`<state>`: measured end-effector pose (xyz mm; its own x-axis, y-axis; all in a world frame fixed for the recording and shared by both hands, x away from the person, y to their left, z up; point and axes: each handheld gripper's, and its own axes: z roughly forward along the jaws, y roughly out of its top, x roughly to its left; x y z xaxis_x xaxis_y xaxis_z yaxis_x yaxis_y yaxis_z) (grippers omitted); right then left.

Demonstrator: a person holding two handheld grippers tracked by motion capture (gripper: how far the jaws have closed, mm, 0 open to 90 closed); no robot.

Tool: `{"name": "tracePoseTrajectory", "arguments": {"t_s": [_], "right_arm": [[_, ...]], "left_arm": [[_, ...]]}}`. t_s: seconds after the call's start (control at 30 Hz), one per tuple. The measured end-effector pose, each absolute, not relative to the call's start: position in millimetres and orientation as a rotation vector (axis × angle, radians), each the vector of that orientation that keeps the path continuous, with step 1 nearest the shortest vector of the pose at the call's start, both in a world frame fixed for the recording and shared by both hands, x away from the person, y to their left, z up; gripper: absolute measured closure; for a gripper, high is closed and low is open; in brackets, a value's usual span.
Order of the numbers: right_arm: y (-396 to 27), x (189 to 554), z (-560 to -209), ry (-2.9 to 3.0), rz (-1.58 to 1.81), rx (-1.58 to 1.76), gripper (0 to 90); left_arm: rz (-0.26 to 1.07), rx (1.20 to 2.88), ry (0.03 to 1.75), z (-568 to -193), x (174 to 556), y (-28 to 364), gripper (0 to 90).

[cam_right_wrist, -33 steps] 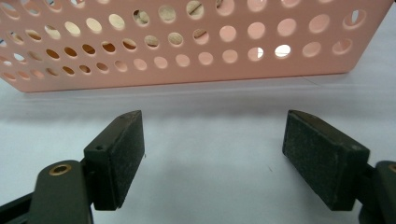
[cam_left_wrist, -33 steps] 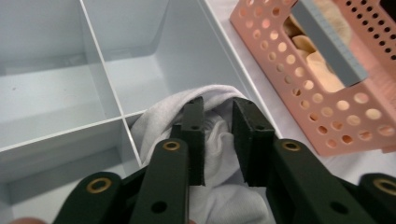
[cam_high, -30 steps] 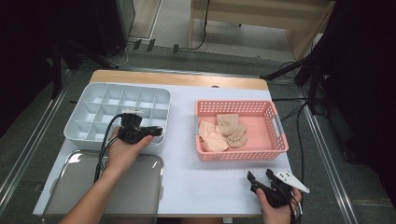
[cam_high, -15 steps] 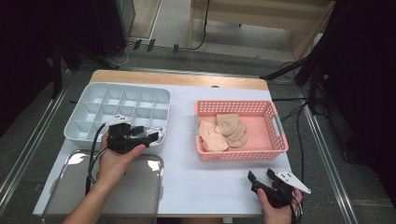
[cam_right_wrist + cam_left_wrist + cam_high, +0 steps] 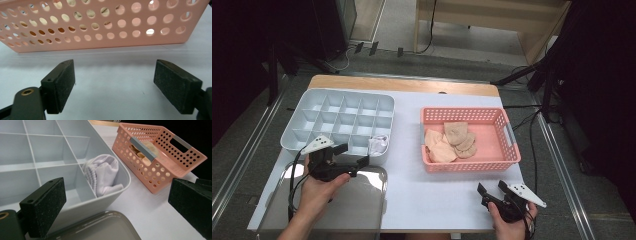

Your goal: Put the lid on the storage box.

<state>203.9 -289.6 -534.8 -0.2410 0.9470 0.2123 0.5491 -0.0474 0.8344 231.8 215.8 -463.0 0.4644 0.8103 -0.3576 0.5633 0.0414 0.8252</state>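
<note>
Two black padded jaws of the right gripper [image 5: 113, 86] rise from the bottom corners of the frame, one at lower left and one at lower right, set wide apart with nothing between them. Between and beyond them lies the white bench [image 5: 110, 75]. Across the top of the frame runs the side wall of a pink basket [image 5: 100, 37], pierced with rows of round holes. Through the upper holes, bits of tan items inside the basket [image 5: 107, 10] show, too small to make out.
</note>
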Motion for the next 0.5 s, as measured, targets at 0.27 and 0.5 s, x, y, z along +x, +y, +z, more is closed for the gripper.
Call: {"name": "tracePoseTrajectory", "arguments": {"t_s": [0.27,0.5], "right_arm": [[-293.8,203.6,-531.9,1.798,1.253,1.581,15.9],[-293.6,202.6,-527.1,1.797,1.251,1.576,14.8]], "left_arm": [[0.307,1.567,1.228,-477.1,203.3,241.6,0.9],[0.342,1.556,1.23,-485.2,182.9,260.8,0.9]]}}
